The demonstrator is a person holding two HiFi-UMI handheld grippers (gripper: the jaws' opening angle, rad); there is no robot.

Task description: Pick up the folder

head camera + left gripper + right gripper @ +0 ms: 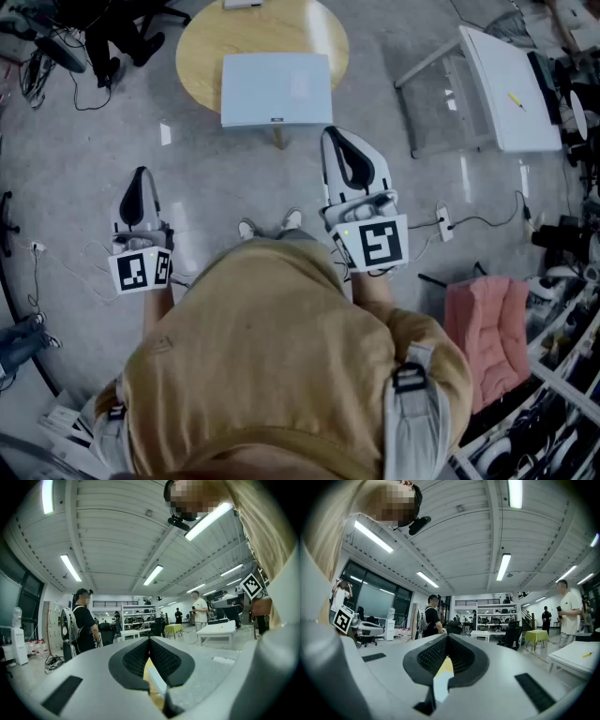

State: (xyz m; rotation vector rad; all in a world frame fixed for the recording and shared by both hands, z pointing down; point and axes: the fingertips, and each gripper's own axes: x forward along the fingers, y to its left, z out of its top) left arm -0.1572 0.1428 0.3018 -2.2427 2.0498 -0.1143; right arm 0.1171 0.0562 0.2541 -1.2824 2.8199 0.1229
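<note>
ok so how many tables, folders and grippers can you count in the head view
tables: 2, the round wooden table and the white rectangular table
folders: 1, the pale grey rectangular folder
grippers: 2, left gripper and right gripper
total: 5

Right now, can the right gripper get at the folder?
Probably yes: the folder lies bare on the table just ahead of the right gripper, nothing between; its shut jaws must open first.

Folder [276,87] edge mark, maybe label, unreadably small.
</note>
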